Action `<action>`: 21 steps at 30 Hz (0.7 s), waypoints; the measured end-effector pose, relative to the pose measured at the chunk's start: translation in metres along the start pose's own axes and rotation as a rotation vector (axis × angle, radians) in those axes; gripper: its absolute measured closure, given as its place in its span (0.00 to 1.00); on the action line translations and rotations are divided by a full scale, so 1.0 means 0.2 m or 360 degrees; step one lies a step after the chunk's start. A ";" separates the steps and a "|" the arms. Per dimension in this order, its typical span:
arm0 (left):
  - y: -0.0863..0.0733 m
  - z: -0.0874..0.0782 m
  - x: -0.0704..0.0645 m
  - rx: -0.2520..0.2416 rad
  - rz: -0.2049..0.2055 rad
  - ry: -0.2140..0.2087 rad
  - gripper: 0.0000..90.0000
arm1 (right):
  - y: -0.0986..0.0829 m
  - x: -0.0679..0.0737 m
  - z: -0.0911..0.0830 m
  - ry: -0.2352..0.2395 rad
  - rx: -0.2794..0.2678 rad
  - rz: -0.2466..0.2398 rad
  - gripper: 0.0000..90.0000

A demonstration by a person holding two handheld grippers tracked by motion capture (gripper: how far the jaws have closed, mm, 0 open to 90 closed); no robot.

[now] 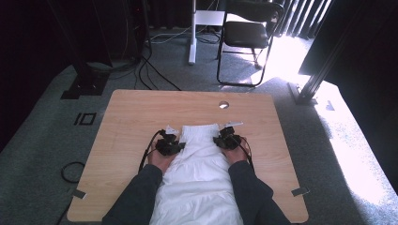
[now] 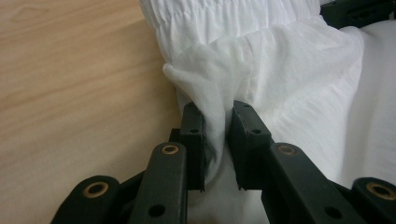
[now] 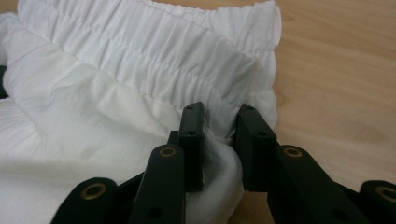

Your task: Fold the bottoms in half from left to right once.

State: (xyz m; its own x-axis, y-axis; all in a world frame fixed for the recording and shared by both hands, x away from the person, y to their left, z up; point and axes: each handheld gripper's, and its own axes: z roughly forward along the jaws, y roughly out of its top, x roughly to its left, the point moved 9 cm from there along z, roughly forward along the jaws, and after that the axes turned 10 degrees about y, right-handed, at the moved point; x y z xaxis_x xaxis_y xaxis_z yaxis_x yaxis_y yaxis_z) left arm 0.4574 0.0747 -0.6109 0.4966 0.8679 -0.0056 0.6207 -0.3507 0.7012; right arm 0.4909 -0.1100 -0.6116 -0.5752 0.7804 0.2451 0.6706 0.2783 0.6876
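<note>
A white garment with a gathered elastic band lies on the wooden table, its lower part hanging over the near edge. My left gripper sits at the garment's left edge near the band. In the left gripper view its jaws are shut on a bunched fold of the white garment, pinched at my left gripper. My right gripper is at the right edge. In the right gripper view the jaws of my right gripper pinch the cloth just below the elastic band.
A round cable hole lies in the table's far part. A black chair and a white post stand on the carpet beyond the table. Cables lie on the floor at left.
</note>
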 end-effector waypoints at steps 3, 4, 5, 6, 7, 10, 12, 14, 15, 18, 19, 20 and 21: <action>-0.03 -0.03 -0.02 -0.0014 0.0016 -0.0004 0.86 | -0.03 0.03 -0.02 0.0034 0.0010 0.0003 0.82; -0.03 -0.03 -0.02 -0.0014 0.0016 -0.0007 0.86 | -0.03 0.03 -0.04 0.0039 -0.0029 -0.0038 0.82; -0.03 -0.03 -0.02 -0.0014 0.0016 -0.0007 0.86 | -0.02 0.03 -0.04 0.0022 -0.0047 -0.0057 0.81; -0.03 -0.03 -0.02 -0.0009 0.0014 -0.0011 0.86 | 0.00 0.02 -0.05 0.0001 -0.0076 -0.0063 0.82; -0.03 -0.03 -0.02 -0.0006 0.0018 -0.0008 0.86 | 0.02 0.02 -0.06 -0.0011 -0.0107 -0.0076 0.82; -0.03 -0.03 -0.02 -0.0002 0.0026 -0.0005 0.86 | 0.09 0.03 -0.08 -0.0113 -0.0170 -0.0192 0.84; -0.03 -0.03 -0.02 -0.0002 0.0027 -0.0007 0.86 | 0.11 0.03 -0.09 -0.0142 -0.0179 -0.0226 0.83; -0.03 -0.03 -0.02 -0.0003 0.0023 -0.0011 0.86 | 0.14 0.03 -0.08 -0.0147 -0.0167 -0.0244 0.80; -0.03 -0.03 -0.02 -0.0003 0.0023 -0.0011 0.86 | 0.15 0.00 -0.03 -0.0128 -0.0122 -0.0193 0.77; -0.03 -0.03 -0.02 -0.0005 0.0019 -0.0014 0.86 | 0.14 -0.02 -0.01 -0.0096 -0.0119 -0.0146 0.75; -0.03 -0.03 -0.02 -0.0003 0.0016 -0.0014 0.86 | 0.13 -0.02 -0.01 -0.0079 -0.0124 -0.0126 0.74; -0.03 -0.03 -0.02 -0.0003 0.0012 -0.0015 0.86 | 0.13 -0.02 -0.01 -0.0071 -0.0129 -0.0115 0.72; -0.03 -0.03 -0.02 -0.0003 0.0012 -0.0015 0.86 | 0.13 -0.02 -0.01 -0.0071 -0.0129 -0.0115 0.72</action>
State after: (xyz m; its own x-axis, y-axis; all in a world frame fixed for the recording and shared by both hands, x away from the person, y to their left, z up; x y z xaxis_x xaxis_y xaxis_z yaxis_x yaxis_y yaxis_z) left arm 0.4491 0.0755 -0.6111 0.5069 0.8620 -0.0067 0.6158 -0.3567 0.7025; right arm 0.5102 -0.1066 -0.5930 -0.5980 0.7846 0.1635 0.5869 0.2897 0.7561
